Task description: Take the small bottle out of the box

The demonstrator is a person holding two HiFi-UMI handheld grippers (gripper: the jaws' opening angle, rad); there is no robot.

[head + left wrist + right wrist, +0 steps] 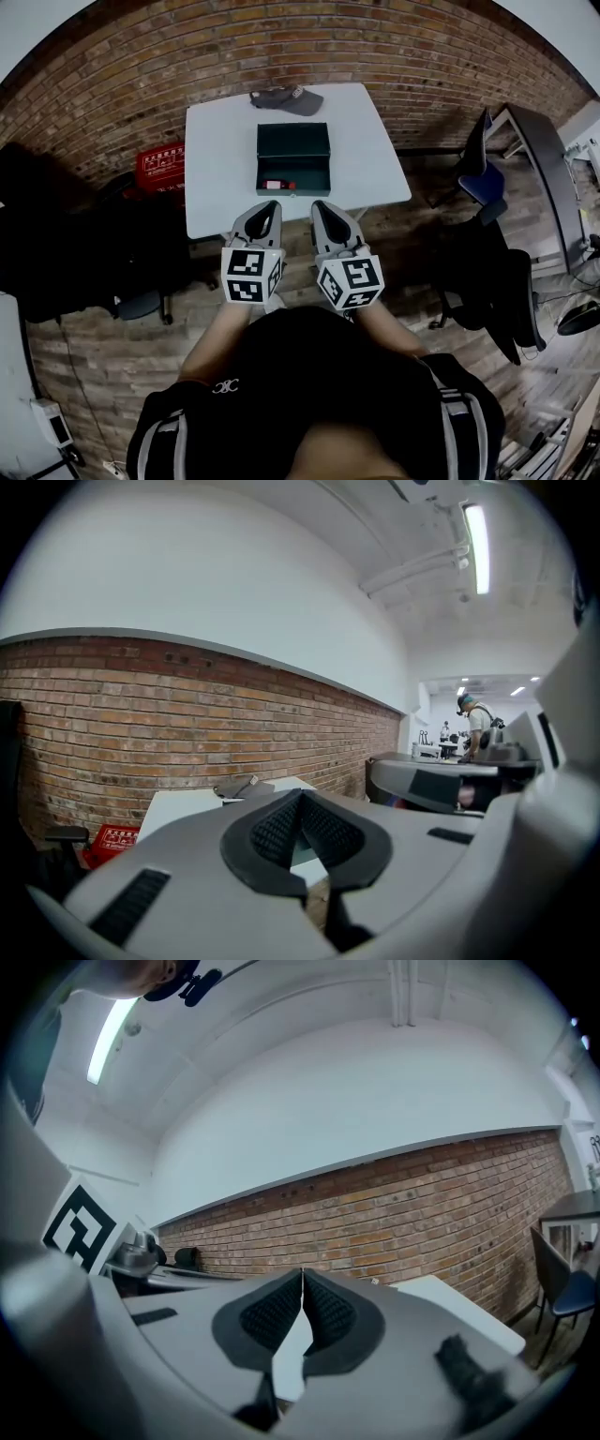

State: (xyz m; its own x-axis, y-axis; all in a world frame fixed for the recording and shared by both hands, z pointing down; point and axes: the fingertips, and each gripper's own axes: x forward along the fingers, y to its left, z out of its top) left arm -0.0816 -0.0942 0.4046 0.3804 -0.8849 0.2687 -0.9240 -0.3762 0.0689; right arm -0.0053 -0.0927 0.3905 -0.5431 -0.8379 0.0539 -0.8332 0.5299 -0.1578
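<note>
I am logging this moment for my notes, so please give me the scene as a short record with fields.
table: white
box: dark green, open, on the table
small bottle: red, lying inside the box, front left
cap: grey, at the table's far edge
left gripper: shut, empty
right gripper: shut, empty

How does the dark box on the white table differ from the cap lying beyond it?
The box is dark green, rigid and rectangular; the cap is grey and rounded. The box stands open near the middle of the white table, with a small red bottle inside; the cap lies at the far edge, by the brick wall. Both rest on the table, apart from each other.
</note>
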